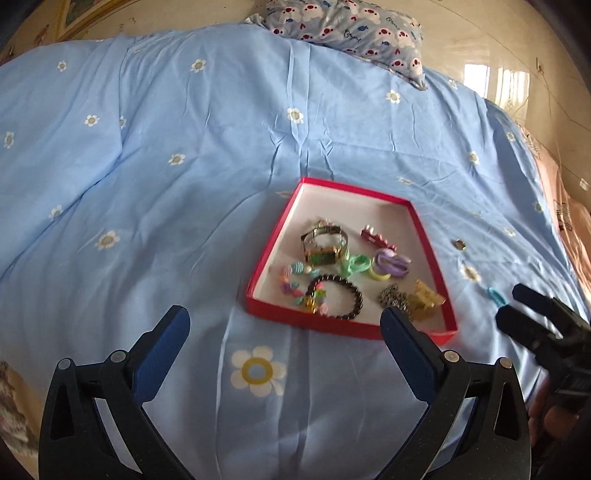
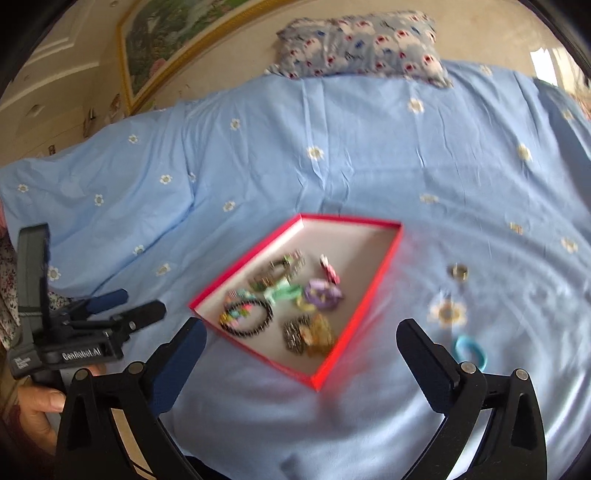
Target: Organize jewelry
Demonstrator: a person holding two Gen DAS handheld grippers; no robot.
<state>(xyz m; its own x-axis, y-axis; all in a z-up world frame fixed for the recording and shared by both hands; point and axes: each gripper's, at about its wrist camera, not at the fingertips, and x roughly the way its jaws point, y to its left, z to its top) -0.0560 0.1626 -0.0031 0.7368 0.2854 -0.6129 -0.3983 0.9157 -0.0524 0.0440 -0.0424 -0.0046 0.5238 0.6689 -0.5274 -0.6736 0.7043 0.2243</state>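
Red tray (image 1: pixel 258 271) holds jewelry, one ring (image 1: pixel 459 244) outside; both hand-held grippers (image 1: pixel 284 321) (image 2: pixel 301 332) gape wide, empty.

Quick count of what's on the bed: one red tray (image 1: pixel 269 251), one pillow (image 1: pixel 351 29), one framed picture (image 2: pixel 166 48) on the wall. In the tray there's one watch (image 1: pixel 325 245), one dark bead bracelet (image 1: pixel 341 299), one red clip (image 1: pixel 377 238), one amber claw clip (image 1: pixel 426 301). Loose on the blue sheet (image 1: pixel 166 184): one ring (image 1: pixel 459 244) and one blue hair tie (image 1: pixel 495 295). Hair ties in the tray are too tangled to count.
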